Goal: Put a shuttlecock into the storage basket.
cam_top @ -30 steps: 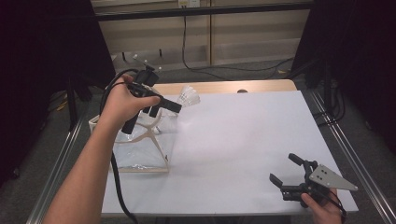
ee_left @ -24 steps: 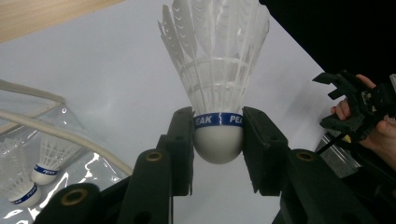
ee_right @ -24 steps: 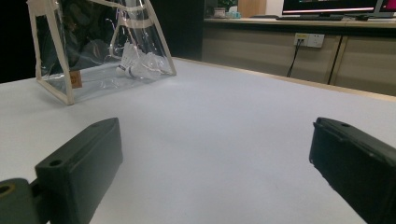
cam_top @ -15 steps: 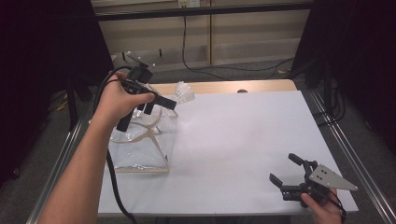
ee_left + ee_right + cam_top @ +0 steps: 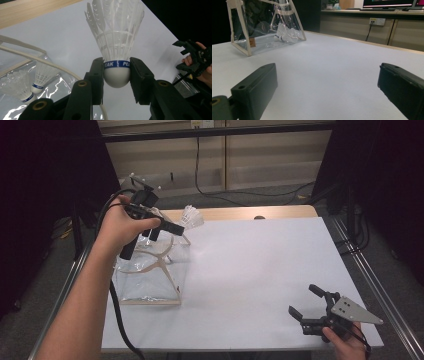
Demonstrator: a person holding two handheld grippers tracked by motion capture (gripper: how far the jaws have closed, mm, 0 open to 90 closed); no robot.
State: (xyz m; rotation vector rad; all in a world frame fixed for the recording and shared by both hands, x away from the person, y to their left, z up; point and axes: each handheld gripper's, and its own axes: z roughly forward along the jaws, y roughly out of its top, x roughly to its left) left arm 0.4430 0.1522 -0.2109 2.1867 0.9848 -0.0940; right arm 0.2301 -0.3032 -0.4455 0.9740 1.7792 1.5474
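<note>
The left gripper [image 5: 117,75] clamped a feather shuttlecock [image 5: 115,37] by its cork base between both jaws; the right gripper [image 5: 324,87] stood wide open, holding nothing.

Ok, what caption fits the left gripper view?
Left tongs pinch a white feather shuttlecock by its cork, above a clear bag.

White feathered shuttlecock [image 5: 116,50], blue-banded cork base clamped, held above the clear bag [image 5: 150,270].

Even overhead light (dark surroundings)
</note>
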